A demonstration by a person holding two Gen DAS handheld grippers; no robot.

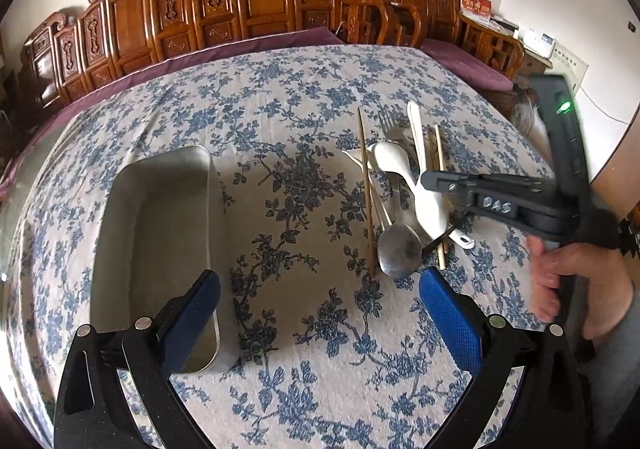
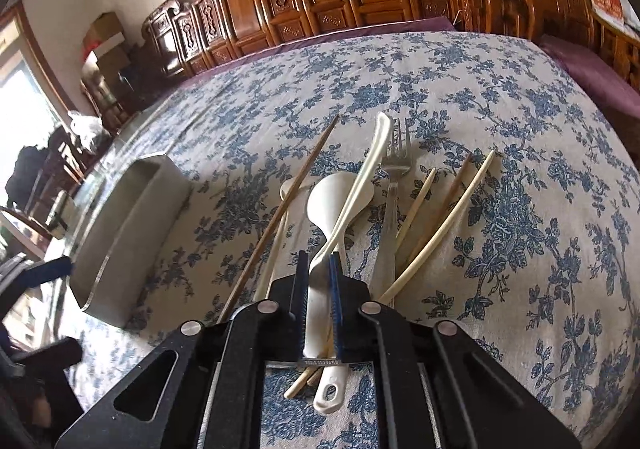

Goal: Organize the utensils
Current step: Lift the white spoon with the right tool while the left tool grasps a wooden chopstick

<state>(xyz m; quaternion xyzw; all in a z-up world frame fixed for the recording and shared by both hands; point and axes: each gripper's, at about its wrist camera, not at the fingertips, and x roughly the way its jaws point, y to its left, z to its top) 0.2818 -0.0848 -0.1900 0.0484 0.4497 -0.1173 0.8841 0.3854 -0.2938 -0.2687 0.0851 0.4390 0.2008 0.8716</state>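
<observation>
A pile of utensils lies on the blue floral tablecloth: a metal spoon [image 1: 400, 249], white plastic spoons [image 1: 390, 157], a fork [image 2: 396, 165] and several chopsticks [image 2: 280, 217]. An empty metal tin [image 1: 160, 241] stands to the left of the pile. My left gripper [image 1: 320, 313] is open and empty, low over the cloth between the tin and the pile. My right gripper [image 2: 319, 269] is down on the pile, its jaws closed on the handle of a white spoon [image 2: 332, 209]. It also shows in the left wrist view [image 1: 430, 179].
The tablecloth [image 2: 520, 249] covers a large table edged in purple. Carved wooden chairs [image 1: 256, 5] line the far side. The tin also shows at the left of the right wrist view [image 2: 132, 233].
</observation>
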